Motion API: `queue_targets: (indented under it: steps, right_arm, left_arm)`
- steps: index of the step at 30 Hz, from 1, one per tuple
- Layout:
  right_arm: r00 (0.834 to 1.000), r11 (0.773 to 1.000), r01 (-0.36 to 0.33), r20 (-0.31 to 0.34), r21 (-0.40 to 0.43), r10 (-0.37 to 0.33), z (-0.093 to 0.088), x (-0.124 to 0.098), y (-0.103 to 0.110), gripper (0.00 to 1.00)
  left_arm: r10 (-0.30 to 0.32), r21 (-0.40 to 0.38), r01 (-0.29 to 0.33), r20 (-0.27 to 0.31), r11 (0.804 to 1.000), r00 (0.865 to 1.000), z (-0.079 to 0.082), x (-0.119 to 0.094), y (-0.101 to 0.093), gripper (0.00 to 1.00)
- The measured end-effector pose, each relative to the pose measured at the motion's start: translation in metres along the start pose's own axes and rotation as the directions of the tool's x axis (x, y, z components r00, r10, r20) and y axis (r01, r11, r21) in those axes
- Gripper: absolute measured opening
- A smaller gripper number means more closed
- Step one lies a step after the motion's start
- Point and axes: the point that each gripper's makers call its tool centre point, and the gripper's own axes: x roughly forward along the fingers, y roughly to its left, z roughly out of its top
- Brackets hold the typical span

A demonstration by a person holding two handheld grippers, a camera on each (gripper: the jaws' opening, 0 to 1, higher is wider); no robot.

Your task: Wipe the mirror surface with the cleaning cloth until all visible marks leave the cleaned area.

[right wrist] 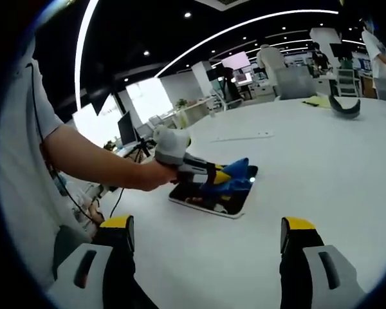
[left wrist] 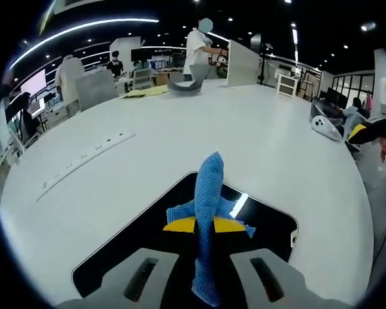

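Left gripper (left wrist: 204, 273): clamped on blue knitted cleaning cloth (left wrist: 207, 212), pressed onto dark rectangular mirror (left wrist: 116, 251) on white table (left wrist: 244, 129).
Right gripper (right wrist: 206, 238): wide, apart from mirror.
Around: grey curved object (left wrist: 183, 87), white power strip (left wrist: 83, 158), well clear.

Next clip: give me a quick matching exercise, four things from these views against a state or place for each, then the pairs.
Things:
1. cloth
2. mirror
3. left tool
4. right tool

States or places:
A. open, holding nothing
B. flat on the white table
C. blue, standing up between two jaws
D. shut on the cloth, over the mirror

Pairs: 1-C, 2-B, 3-D, 4-A
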Motion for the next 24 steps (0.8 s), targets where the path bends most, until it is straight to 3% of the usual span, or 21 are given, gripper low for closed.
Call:
queue_targets:
  steps: [11,24]
  right_arm:
    - [1.0,1.0,-0.023,-0.005,-0.004,0.023,-0.004,0.001,0.0,0.94]
    - [0.999,0.998,-0.052,-0.003,-0.045,0.052,0.004,0.008,0.004,0.97]
  left_arm:
    - [0.025,-0.008,-0.025,-0.008,1.0,1.0,-0.004,-0.005,0.003,0.05]
    - [0.041,-0.027,-0.041,-0.007,0.999,0.999,-0.011,-0.014,0.008,0.05]
